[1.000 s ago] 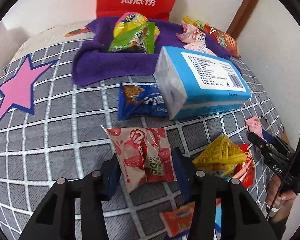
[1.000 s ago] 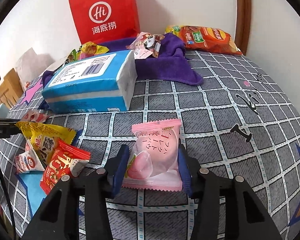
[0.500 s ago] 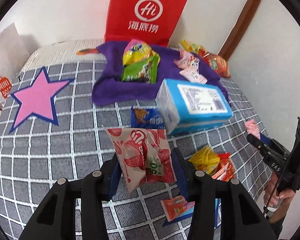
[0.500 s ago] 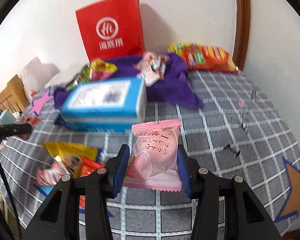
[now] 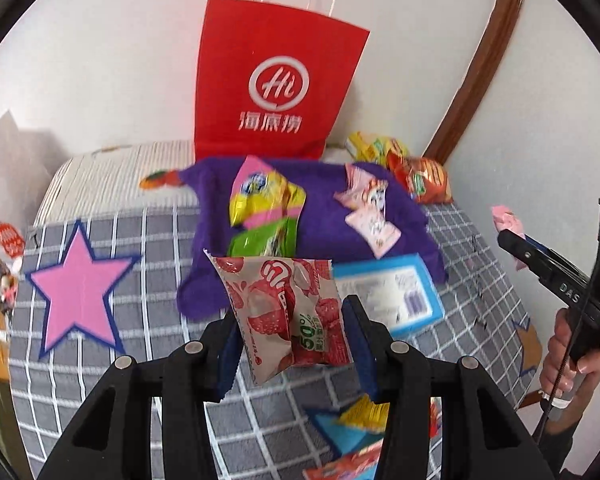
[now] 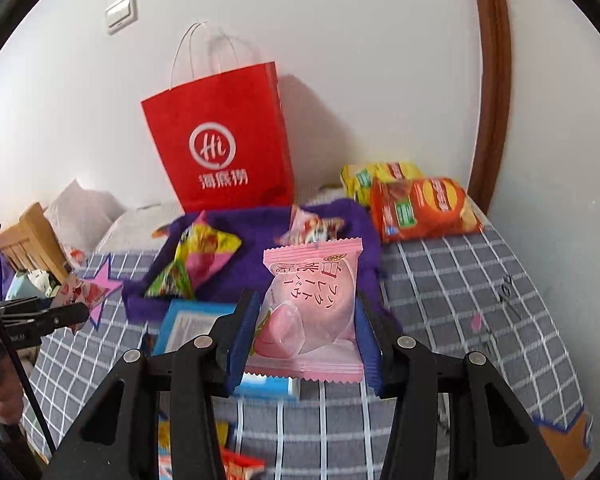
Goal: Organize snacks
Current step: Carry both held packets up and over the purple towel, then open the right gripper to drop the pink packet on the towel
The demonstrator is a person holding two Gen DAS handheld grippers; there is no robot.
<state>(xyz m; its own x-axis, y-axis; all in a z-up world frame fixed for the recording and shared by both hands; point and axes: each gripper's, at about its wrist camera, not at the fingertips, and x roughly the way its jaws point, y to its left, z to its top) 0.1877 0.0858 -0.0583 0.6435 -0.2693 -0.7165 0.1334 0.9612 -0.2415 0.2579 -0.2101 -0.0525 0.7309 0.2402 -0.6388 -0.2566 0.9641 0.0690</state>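
My left gripper is shut on a red-and-white strawberry snack packet, held high above the grey checked bed cover. My right gripper is shut on a pink peach snack packet, also raised in the air. Beyond both lies a purple towel carrying a yellow-green bag and small pink packets. A red paper bag stands upright against the wall behind the towel. The right gripper with its pink packet also shows at the right edge of the left wrist view.
A blue tissue box lies in front of the towel. Orange and yellow chip bags rest by the wall corner. Loose snack packets lie near the bed's front edge. A person's hand grips the right tool.
Both grippers have risen with their packets still clamped, so the bed, towel and tissue box look smaller and lower, and the whole red bag with its handles has come into view.
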